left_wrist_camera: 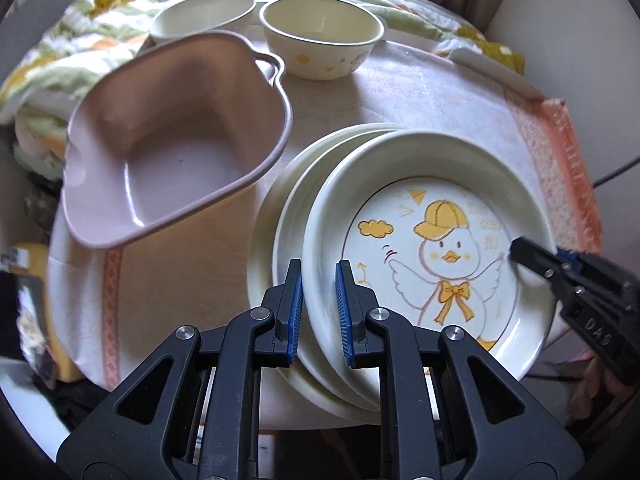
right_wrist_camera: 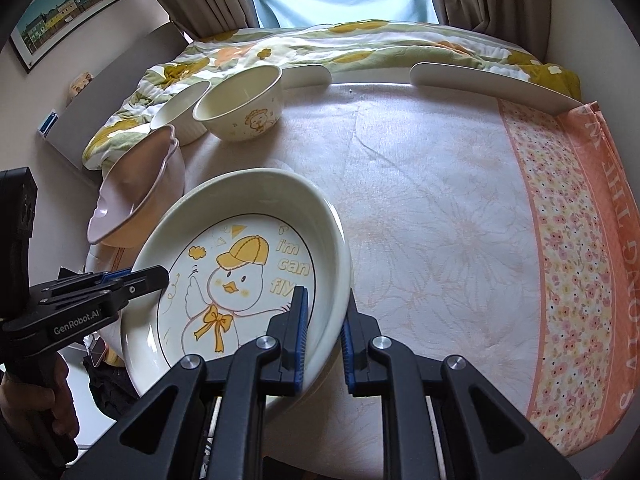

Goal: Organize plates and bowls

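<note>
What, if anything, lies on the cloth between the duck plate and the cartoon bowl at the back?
Nothing: in the right wrist view, only bare tablecloth runs from the duck plate to the cartoon bowl. The pink basin sits off to the left.

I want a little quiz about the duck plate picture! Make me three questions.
1. True or false: both the left gripper and the right gripper pinch the rim of the cream round plate with the yellow-capped duck.
2. Which dish sits tilted beside the stack of cream plates? A) the pink two-handled plastic basin B) a blue mug C) a steel pot
3. Fill in: behind the basin stand ___ cream round bowls, one with a cartoon print, one farther left.

Key: 1 true; 2 A; 3 two
</note>
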### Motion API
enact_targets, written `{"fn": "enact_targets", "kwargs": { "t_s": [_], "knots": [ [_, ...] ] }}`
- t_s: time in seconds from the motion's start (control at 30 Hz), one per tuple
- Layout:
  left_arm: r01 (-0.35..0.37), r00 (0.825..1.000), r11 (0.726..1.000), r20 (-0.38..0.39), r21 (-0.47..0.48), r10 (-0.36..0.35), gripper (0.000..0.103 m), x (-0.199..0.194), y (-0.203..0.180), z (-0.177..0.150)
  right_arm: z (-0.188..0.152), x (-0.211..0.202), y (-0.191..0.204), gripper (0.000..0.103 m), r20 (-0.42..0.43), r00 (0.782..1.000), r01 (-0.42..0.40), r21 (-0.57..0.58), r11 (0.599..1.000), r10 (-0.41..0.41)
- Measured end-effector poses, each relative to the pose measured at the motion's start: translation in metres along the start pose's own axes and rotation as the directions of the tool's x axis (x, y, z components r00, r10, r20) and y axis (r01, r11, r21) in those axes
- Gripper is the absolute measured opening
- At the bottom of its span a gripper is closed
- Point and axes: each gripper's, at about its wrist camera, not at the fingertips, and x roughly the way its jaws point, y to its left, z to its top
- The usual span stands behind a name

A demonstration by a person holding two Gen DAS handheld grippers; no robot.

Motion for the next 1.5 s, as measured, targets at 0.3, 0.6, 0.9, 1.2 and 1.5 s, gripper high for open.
{"fn": "enact_targets", "kwargs": {
  "t_s": [0.3,0.6,0.9,1.2,1.5],
  "knots": [
    [-0.137,0.99,0.983,0.025,0.121,0.135,0.015,-0.001,-0.018,0.001,0.002,0.001,0.002,0.014,-0.002,1.0,0.028,-0.031,0.999,-0.028],
    [-0.21,0.978,0.964,0.043,0.165,0.206,0.016,-0.004,-0.028,-0.003,0.003,0.002,0.005,0.014,0.002,0.999,0.05,-0.05,0.998,-0.05],
    [-0.229,0.973,0.957,0.051,0.179,0.223,0.016,-0.009,-0.028,-0.003,0.006,0.004,0.007,0.014,-0.001,0.998,0.056,-0.06,0.997,-0.057],
    [-0.258,0.966,0.949,0.067,0.181,0.25,0.016,-0.014,-0.03,-0.006,0.007,0.007,0.011,0.014,-0.002,0.998,0.064,-0.075,0.995,-0.064],
    [-0.25,0.968,0.955,0.07,0.159,0.242,0.016,-0.018,-0.025,-0.009,0.007,0.007,0.012,0.014,-0.005,0.998,0.06,-0.083,0.995,-0.061]
  ]
}}
